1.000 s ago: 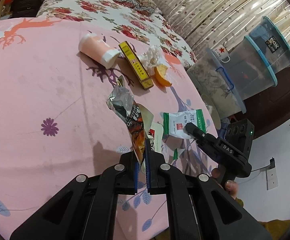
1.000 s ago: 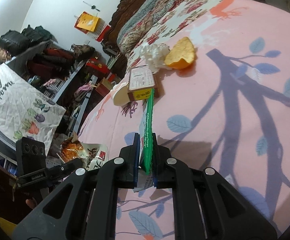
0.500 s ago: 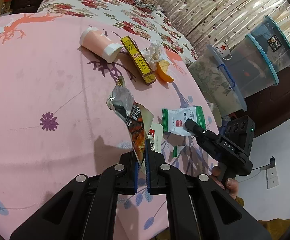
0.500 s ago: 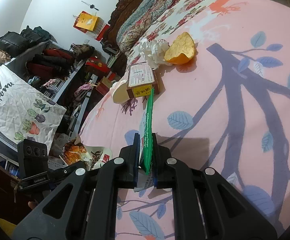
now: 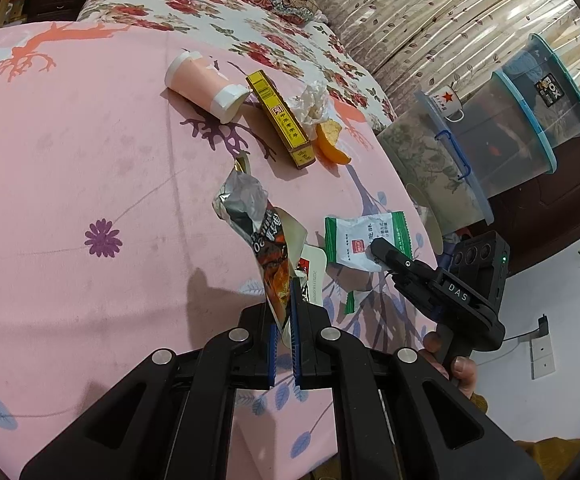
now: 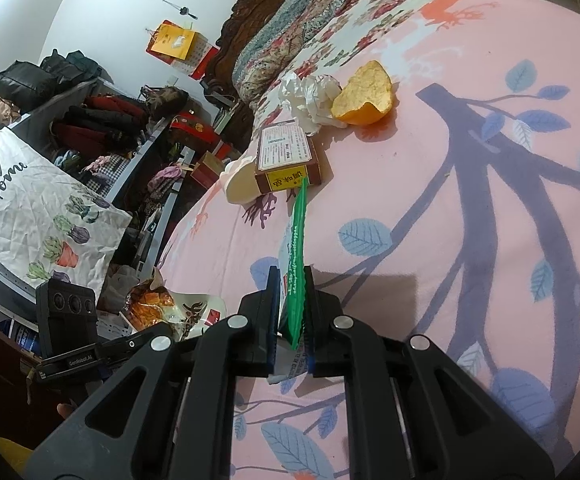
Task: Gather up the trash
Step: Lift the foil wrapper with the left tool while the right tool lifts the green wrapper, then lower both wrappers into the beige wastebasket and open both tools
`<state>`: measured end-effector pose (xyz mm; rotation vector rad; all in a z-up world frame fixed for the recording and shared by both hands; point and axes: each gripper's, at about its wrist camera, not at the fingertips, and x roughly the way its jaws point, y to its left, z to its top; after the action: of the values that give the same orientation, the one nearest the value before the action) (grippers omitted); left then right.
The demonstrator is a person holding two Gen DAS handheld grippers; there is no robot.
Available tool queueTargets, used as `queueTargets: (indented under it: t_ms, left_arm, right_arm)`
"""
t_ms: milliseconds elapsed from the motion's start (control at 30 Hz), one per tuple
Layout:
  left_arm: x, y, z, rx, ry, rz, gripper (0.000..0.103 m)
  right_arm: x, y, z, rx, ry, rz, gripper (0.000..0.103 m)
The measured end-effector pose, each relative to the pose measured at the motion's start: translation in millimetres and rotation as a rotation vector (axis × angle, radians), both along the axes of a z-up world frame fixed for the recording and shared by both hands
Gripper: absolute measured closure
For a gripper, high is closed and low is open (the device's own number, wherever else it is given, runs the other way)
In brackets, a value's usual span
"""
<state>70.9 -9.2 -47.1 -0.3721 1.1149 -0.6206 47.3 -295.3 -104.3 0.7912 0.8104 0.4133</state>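
Left gripper [image 5: 283,332] fingers clamp crumpled orange-and-silver foil snack wrapper [image 5: 263,240] by bottom edge, near bed's front edge. Right gripper [image 6: 292,312] fingers pinch green-and-white plastic sachet [image 6: 296,248] edge-on. Risk: thin-edge grips slip, wrappers drop onto pink bedspread [image 5: 69,160].

Before you spreads a bed covered by a pink plush blanket [image 5: 89,152] printed with purple branches, blue leaves and small purple flowers. Farther up the bed you see a white sheet with red roses [image 5: 193,28]. Lying directly on the pink blanket is a pink paper cup [image 5: 203,86] tipped on its side, just beside a long yellow and brown cardboard box [image 5: 281,120]. On the box's other side sit a crumpled white tissue [image 5: 312,102] and a curled orange peel [image 5: 330,144], touching each other.
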Motion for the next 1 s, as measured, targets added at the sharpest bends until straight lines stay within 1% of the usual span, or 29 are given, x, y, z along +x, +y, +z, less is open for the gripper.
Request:
queueTargets:
  t_ms: [300, 433, 533, 600, 700, 800, 900, 1000]
  left_arm:
    - [3, -8, 5, 0.015, -0.020, -0.023, 0.098]
    - [9, -27, 13, 0.017, -0.028, -0.058, 0.098]
    - [15, -51, 19, 0.036, -0.043, -0.100, 0.098]
    - [20, -73, 25, 0.051, -0.058, -0.139, 0.098]
    - [32, -117, 32, 0.067, -0.070, -0.215, 0.098]
    - [44, -175, 40, 0.101, -0.098, -0.308, 0.098]
    - [55, -247, 48, 0.127, -0.128, -0.413, 0.098]
    - [67, -325, 51, 0.150, -0.152, -0.508, 0.098]
  right_arm:
    - [-3, -11, 1, 0.006, -0.015, -0.025, 0.091]
    - [-9, -30, 8, 0.008, -0.040, -0.067, 0.091]
    - [-14, -55, 13, 0.012, -0.055, -0.119, 0.091]
    - [-19, -75, 17, 0.006, -0.069, -0.160, 0.091]
    - [-31, -116, 25, -0.016, -0.094, -0.242, 0.091]
    - [-44, -170, 34, -0.060, -0.116, -0.348, 0.091]
    - [-53, -238, 39, -0.117, -0.105, -0.487, 0.091]
    - [-56, -292, 33, -0.126, -0.077, -0.576, 0.090]
